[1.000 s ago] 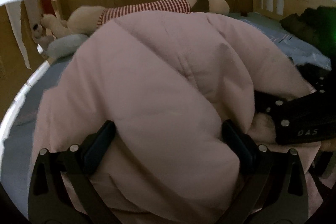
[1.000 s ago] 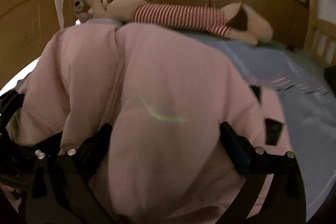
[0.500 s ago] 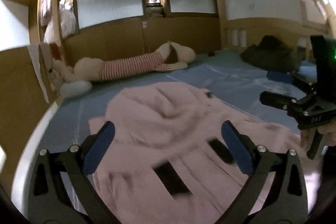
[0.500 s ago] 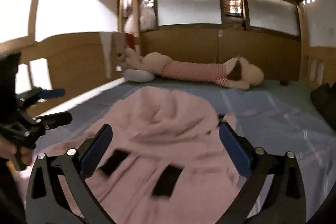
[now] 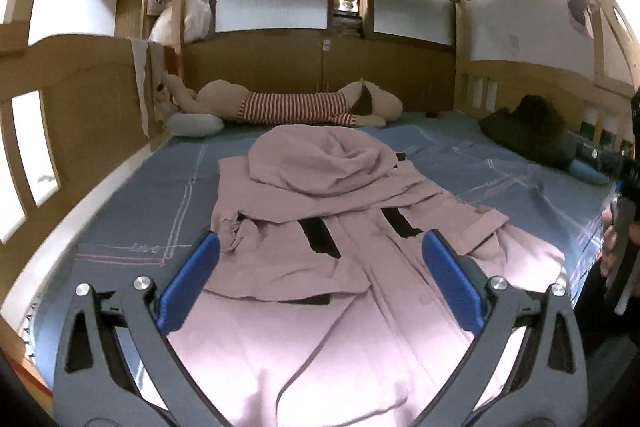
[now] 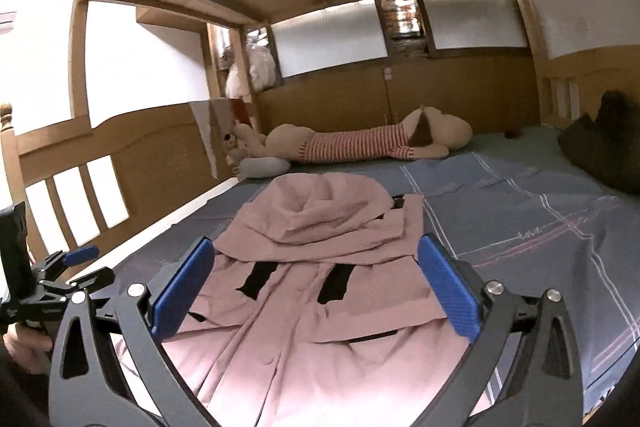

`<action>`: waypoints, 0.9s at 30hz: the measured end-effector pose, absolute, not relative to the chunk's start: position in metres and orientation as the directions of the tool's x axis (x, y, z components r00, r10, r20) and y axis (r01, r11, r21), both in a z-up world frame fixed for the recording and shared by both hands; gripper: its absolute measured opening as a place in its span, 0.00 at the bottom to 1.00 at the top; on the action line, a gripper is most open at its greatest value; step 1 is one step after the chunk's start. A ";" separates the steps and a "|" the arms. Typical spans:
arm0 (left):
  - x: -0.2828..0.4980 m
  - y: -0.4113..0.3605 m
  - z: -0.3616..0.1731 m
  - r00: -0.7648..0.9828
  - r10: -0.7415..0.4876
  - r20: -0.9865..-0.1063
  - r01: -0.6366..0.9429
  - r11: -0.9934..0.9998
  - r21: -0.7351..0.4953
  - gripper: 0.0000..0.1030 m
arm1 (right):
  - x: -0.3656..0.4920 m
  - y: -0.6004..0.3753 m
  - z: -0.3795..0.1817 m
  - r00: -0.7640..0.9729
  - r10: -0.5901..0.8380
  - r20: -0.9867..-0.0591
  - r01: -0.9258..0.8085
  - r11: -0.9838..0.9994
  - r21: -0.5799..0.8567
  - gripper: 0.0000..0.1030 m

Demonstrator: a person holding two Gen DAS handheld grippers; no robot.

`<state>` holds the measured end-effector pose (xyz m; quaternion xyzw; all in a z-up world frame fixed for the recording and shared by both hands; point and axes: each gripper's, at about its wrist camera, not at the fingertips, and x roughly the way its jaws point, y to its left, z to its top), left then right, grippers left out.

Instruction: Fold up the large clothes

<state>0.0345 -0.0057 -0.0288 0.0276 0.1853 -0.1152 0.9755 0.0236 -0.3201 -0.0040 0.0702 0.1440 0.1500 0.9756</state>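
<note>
Left wrist view: the pink hooded coat lies spread on the blue bedsheet, hood toward the headboard end, black patches showing on its front. Beyond the coat's hood, a long plush toy in a red-striped shirt lies across the bed against the wooden back panel, with a pale grey pillow at the toy's left end. To the right of the coat, a dark heap of clothing sits by the slatted side rail. The left gripper hangs above the coat's lower half, jaws spread wide, blue pads clear of the fabric and holding nothing. Right wrist view: the right gripper likewise stands wide apart and empty over the coat, its blue pads flanking the chest area without touching. A hand grips the left gripper's handle, left of the coat.
</note>
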 end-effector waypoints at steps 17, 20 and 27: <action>-0.042 -0.021 -0.019 0.918 -0.190 -0.347 0.260 0.950 0.170 0.98 | -0.059 -0.304 0.015 0.918 0.342 -0.203 -0.353 0.935 -0.024 0.99; -0.054 -0.024 -0.013 0.922 -0.180 -0.343 0.257 0.946 0.196 0.98 | -0.071 -0.295 0.019 0.909 0.363 -0.206 -0.384 0.921 -0.067 0.99; -0.073 -0.033 -0.019 0.911 -0.173 -0.375 0.298 0.904 0.307 0.98 | -0.104 -0.259 0.011 0.889 0.381 -0.252 -0.444 0.851 -0.281 0.99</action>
